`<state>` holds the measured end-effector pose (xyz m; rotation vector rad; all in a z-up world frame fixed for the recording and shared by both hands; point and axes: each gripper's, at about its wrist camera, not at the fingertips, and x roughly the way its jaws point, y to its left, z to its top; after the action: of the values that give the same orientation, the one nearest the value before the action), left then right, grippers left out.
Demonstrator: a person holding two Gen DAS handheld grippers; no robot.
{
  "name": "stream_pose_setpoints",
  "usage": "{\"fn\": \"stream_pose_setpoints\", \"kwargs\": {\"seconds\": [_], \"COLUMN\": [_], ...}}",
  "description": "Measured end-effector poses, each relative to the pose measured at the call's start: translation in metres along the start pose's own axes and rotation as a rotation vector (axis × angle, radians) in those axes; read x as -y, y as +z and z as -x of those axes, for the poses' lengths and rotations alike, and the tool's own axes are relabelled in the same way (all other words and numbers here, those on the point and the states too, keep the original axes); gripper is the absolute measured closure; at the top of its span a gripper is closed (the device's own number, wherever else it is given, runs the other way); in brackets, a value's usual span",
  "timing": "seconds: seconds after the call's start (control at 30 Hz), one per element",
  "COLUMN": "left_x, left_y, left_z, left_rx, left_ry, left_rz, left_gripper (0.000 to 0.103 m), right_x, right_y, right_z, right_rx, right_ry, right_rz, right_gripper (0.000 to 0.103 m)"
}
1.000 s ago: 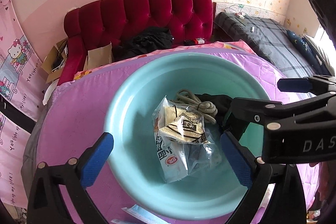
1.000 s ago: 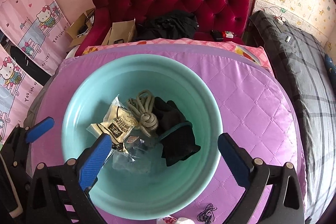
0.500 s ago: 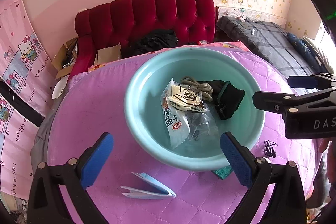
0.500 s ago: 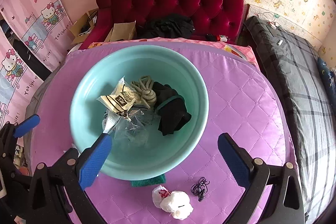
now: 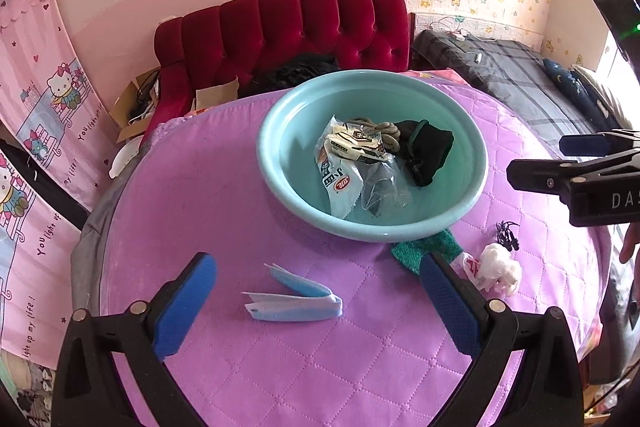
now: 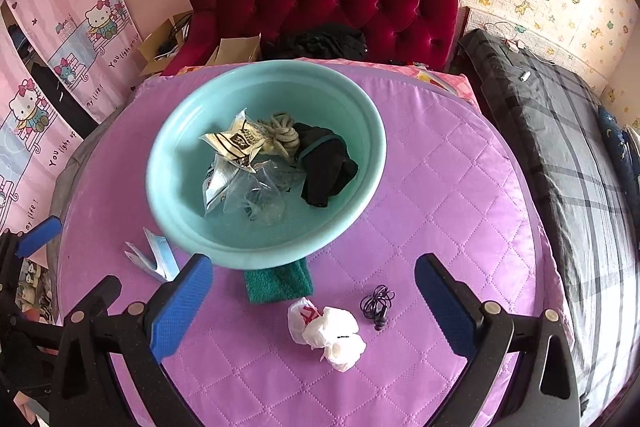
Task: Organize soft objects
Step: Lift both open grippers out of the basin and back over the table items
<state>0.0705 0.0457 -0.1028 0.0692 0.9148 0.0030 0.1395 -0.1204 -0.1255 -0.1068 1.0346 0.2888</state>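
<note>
Teal plastic, wide and round: the basin [image 6: 360, 131] sits toward the far edge of the purple quilted counter [image 6: 460, 195], and most of my work already lies inside it. In it I count a coil of rope [image 6: 283, 135], a black cloth [image 6: 326, 169], a printed snack packet [image 6: 236, 141] and some clear plastic bags [image 6: 256, 195], all heaped against one another in the bottom.

What is left lies outside, on the near half of the counter. A green cloth [image 6: 278, 281] pokes out from under the basin's near rim, partly pinned by it. Just nearer than that sits a crumpled white plastic bag [image 6: 330, 333], and close beside it a small tangle of dark cord [image 6: 378, 303]. Toward the near left edge lies a folded blue-and-white face mask [image 5: 294, 301], well apart from the rest.

My left gripper [image 5: 316, 303] has its jaws wide apart and empty, with the mask lying between them below. My right gripper [image 6: 314, 305] is spread just as wide, holding nothing, over the white bag and the green cloth.

I judge the job well past halfway: four loose things remain. The green cloth may drag the basin when pulled.
</note>
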Motion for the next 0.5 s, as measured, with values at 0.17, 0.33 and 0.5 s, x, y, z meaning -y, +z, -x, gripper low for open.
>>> {"fn": "stream_pose_setpoints", "kwargs": {"seconds": [0.17, 0.33, 0.5], "left_x": [-0.001, -0.004, -0.008], "left_y": [-0.023, -0.041, -0.06], "left_z": [0.007, 0.014, 0.015], "left_rx": [0.009, 0.005, 0.005], "left_ry": [0.012, 0.007, 0.007], "left_rz": [-0.004, 0.016, 0.052], "left_gripper": [0.0, 0.0, 0.0], "right_x": [-0.001, -0.002, -0.004], "right_y": [-0.019, -0.036, -0.055], "right_z": [0.003, 0.006, 0.001], "right_rx": [-0.001, 0.003, 0.011], "right_ry": [-0.01, -0.004, -0.026], "right_rz": [0.003, -0.02, -0.016], "right_gripper": [0.0, 0.0, 0.0]}}
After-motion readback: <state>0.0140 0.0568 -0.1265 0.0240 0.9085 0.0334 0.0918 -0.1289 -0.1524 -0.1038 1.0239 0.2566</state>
